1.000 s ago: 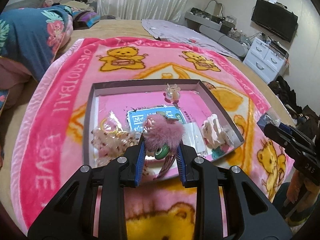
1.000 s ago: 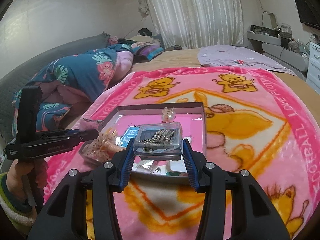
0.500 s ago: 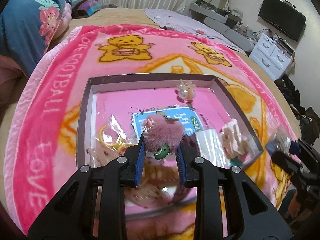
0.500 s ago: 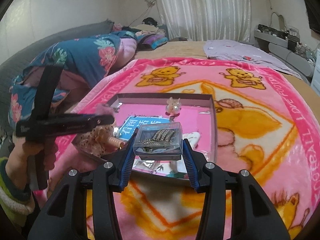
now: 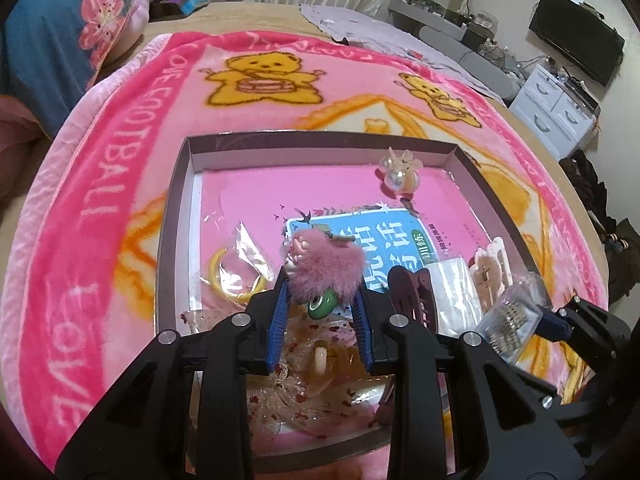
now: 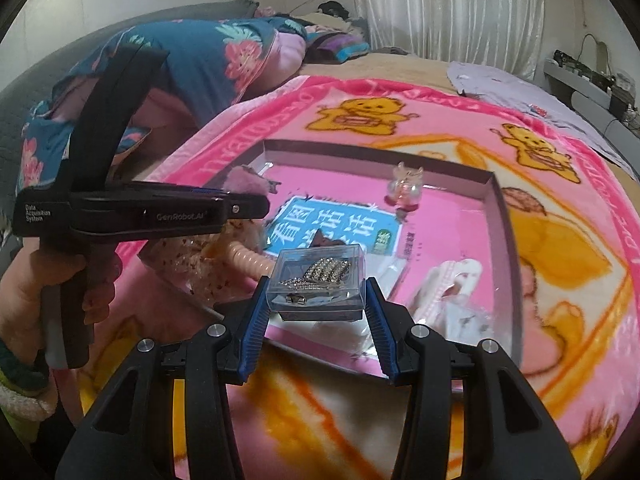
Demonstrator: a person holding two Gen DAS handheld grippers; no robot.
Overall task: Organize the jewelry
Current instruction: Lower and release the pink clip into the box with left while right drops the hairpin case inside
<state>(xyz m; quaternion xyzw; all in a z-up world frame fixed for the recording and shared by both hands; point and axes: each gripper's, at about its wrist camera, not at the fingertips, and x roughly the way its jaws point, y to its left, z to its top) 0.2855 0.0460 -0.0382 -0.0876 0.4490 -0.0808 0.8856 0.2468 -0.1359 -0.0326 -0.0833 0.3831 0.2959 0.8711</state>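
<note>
My left gripper [image 5: 322,280] is shut on a fluffy pink hair clip [image 5: 326,266] with a green bead, held over the near part of a shallow grey box [image 5: 184,184] on the pink bear blanket. My right gripper [image 6: 318,294] is shut on a small clear plastic case [image 6: 320,280] of rhinestone clips, above the box's near edge [image 6: 498,200]. The case [image 5: 514,320] also shows at the right in the left wrist view. In the box lie a blue booklet [image 5: 372,236], a pearl clip [image 5: 400,172], a yellow hair tie [image 5: 232,280], a dark claw clip [image 5: 408,292] and a cream claw clip [image 5: 490,272].
A bagged sequinned piece [image 5: 320,384] lies at the box's near side under my left gripper. The pink blanket [image 5: 80,220] covers the bed. A floral quilt [image 6: 192,60] is heaped at the left. White drawers [image 5: 560,108] and a television [image 5: 576,52] stand at the far right.
Both grippers have come down and forward toward the box, still holding their items. The right gripper with the clear case has moved nearer the box's right near corner.
</note>
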